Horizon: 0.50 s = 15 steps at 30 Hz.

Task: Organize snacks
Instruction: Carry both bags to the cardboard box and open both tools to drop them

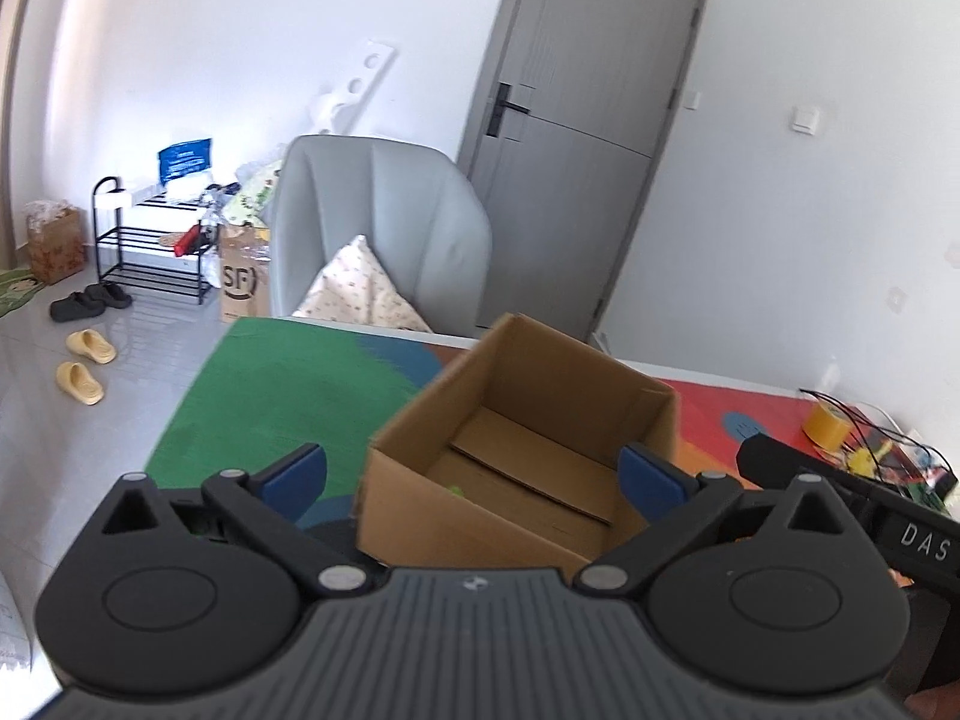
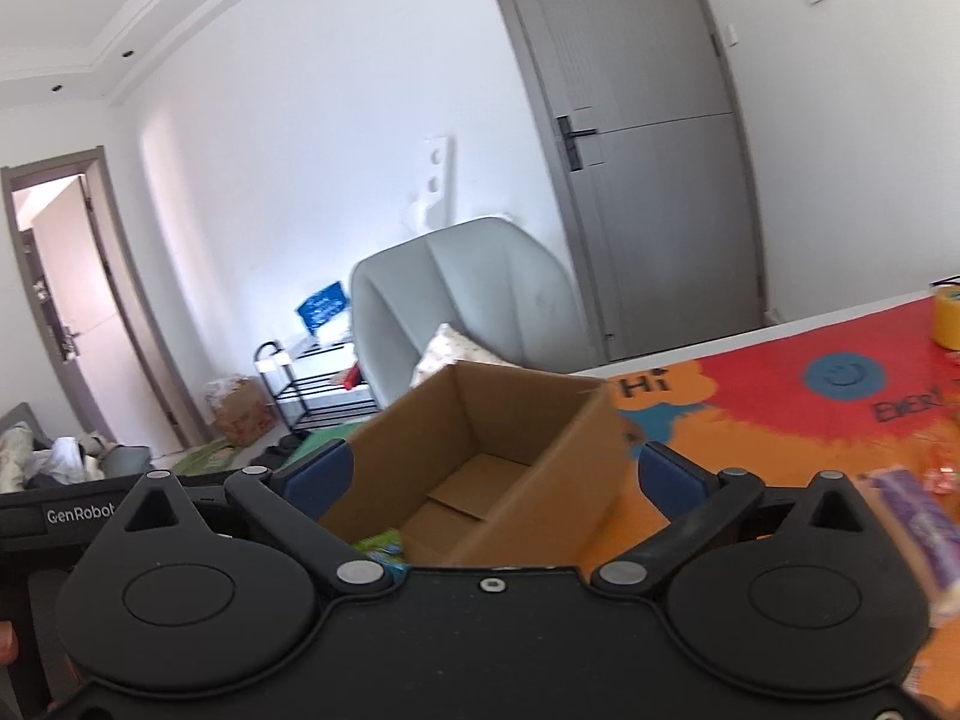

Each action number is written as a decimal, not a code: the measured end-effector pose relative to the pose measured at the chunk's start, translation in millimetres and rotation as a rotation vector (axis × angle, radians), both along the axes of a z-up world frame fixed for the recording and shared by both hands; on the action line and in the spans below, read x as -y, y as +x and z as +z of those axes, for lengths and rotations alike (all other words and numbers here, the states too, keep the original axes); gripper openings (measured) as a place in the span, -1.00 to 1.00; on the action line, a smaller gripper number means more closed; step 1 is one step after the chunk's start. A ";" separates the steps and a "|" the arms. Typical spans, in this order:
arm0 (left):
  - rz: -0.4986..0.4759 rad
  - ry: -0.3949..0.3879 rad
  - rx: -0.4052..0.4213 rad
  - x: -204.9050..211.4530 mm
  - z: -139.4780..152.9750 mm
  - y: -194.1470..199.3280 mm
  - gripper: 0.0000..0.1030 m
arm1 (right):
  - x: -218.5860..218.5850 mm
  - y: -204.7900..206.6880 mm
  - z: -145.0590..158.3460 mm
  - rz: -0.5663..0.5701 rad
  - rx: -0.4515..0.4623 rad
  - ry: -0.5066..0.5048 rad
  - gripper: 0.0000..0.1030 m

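Both grippers hover before an open cardboard box (image 1: 528, 456) on a colourful mat. Left gripper (image 1: 474, 471) and right gripper (image 2: 492, 474) gape fully wide, holding nothing. A purple-wrapped snack (image 2: 918, 534) lies beside the right gripper's outer finger — nearer that hand.

The box (image 1: 528, 450) is plain brown cardboard, matt and a little rough. The mat (image 1: 270, 396) under it looks like soft printed cloth. The floor (image 1: 90, 450) tiles are glossy. The armchair (image 1: 384, 228) seems smooth leather.
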<state>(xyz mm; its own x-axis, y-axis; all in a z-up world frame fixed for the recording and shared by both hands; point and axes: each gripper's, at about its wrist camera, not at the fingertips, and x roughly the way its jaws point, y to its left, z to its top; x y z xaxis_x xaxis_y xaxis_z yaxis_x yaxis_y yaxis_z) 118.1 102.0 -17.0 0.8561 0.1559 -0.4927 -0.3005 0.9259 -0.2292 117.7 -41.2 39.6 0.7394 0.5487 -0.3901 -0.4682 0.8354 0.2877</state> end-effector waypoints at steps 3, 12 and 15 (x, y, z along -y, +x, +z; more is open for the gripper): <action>-0.044 0.010 -0.003 13.5 -1.0 2.7 1.00 | 15.6 -4.9 -0.4 -0.041 -0.002 0.007 1.00; -0.128 0.028 -0.014 51.1 -3.6 7.1 1.00 | 54.7 -14.3 -4.2 -0.138 -0.024 0.017 1.00; -0.152 0.023 -0.017 61.7 -6.5 5.7 1.00 | 64.7 -17.4 -7.2 -0.160 -0.037 0.013 1.00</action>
